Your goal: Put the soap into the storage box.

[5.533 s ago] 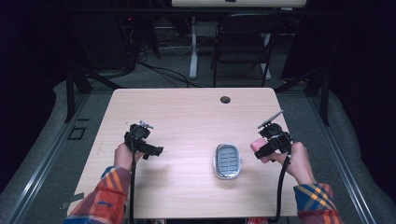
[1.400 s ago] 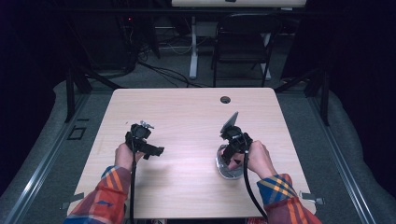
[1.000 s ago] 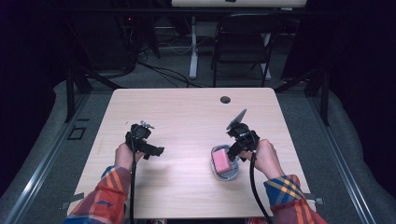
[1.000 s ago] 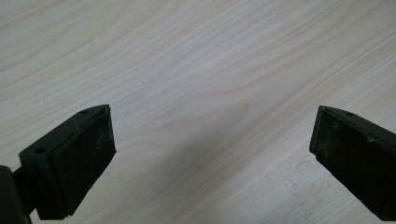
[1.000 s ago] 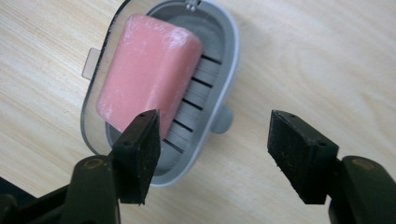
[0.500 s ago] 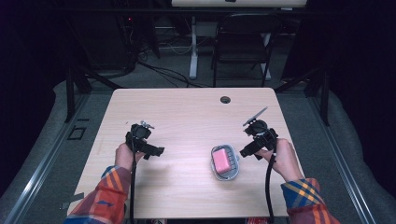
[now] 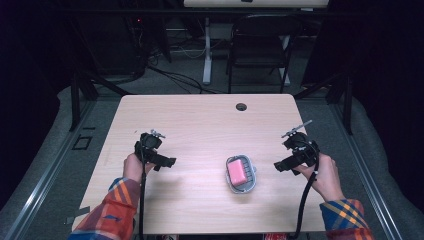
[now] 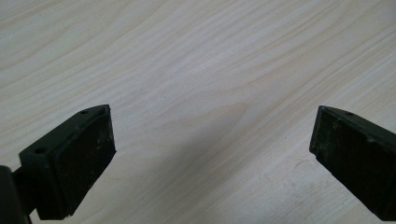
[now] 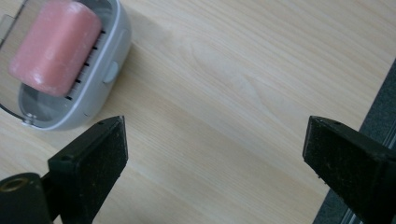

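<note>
A pink bar of soap (image 7: 236, 173) (image 9: 55, 46) lies in a grey slotted soap dish (image 7: 250, 182) (image 9: 105, 65) on the wooden table (image 7: 200, 125), right of centre near the front. To the dish's right, near the table's right edge, my right gripper (image 7: 276, 167) (image 9: 215, 163) is open and empty, clear of the dish. Over the left part of the table my left gripper (image 7: 169, 163) (image 8: 212, 154) is open above bare wood, with nothing between its jaws.
A round cable hole (image 7: 241, 106) sits in the table near its far edge. The table's right edge and the dark floor (image 9: 378, 107) lie close beside the right gripper. A chair (image 7: 260, 45) and desk legs stand beyond the table.
The right gripper carried the pink soap left to the dish, let it go there, then drew back to the right and stands open. The left gripper has not moved.
</note>
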`<state>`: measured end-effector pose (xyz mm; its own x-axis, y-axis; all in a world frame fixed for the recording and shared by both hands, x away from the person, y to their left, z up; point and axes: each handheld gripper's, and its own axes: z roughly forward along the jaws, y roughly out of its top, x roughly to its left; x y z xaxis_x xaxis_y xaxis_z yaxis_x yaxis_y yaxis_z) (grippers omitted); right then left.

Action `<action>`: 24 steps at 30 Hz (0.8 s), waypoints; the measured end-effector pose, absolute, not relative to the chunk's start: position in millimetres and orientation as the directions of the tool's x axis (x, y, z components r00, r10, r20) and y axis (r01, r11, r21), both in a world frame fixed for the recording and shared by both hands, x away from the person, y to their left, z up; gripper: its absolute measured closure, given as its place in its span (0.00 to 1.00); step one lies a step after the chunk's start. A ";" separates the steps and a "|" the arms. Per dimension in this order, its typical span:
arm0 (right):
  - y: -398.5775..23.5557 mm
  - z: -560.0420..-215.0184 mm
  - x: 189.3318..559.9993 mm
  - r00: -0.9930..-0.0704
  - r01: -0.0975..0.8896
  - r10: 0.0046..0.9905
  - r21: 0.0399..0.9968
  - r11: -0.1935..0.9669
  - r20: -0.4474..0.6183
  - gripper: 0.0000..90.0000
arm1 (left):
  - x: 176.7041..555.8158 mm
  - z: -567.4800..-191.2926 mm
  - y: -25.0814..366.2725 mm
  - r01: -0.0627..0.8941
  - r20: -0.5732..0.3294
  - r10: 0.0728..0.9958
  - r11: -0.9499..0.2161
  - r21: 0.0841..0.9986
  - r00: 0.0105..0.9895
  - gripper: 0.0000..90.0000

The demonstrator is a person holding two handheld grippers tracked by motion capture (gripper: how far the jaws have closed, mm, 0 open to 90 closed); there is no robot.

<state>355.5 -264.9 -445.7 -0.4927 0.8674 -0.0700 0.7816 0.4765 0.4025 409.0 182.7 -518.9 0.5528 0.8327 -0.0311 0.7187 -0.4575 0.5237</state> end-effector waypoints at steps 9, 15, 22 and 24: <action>-291.7 -453.2 345.8 -0.458 0.782 0.885 0.434 0.448 -0.088 0.02 | 409.0 -519.1 182.5 0.719 -0.030 0.833 -0.459 0.521 0.553 0.00; -306.7 -463.3 338.7 -0.439 0.785 0.894 0.444 0.432 -0.091 0.00 | 409.1 -519.1 182.5 0.719 -0.031 0.831 -0.462 0.519 0.555 0.00; -319.0 -479.1 332.4 -0.437 0.797 0.897 0.432 0.423 -0.073 0.00 | 409.1 -519.2 182.4 0.719 -0.031 0.830 -0.463 0.518 0.557 0.00; -324.2 -489.3 328.4 -0.431 0.796 0.899 0.437 0.419 -0.075 0.00 | 408.8 -519.3 182.0 0.718 -0.028 0.831 -0.463 0.520 0.556 0.00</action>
<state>328.4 -324.2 -489.3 -0.4315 0.8990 -0.0752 0.7961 0.4186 0.4369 408.8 182.0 -519.3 0.5559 0.8308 -0.0285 0.7182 -0.4627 0.5196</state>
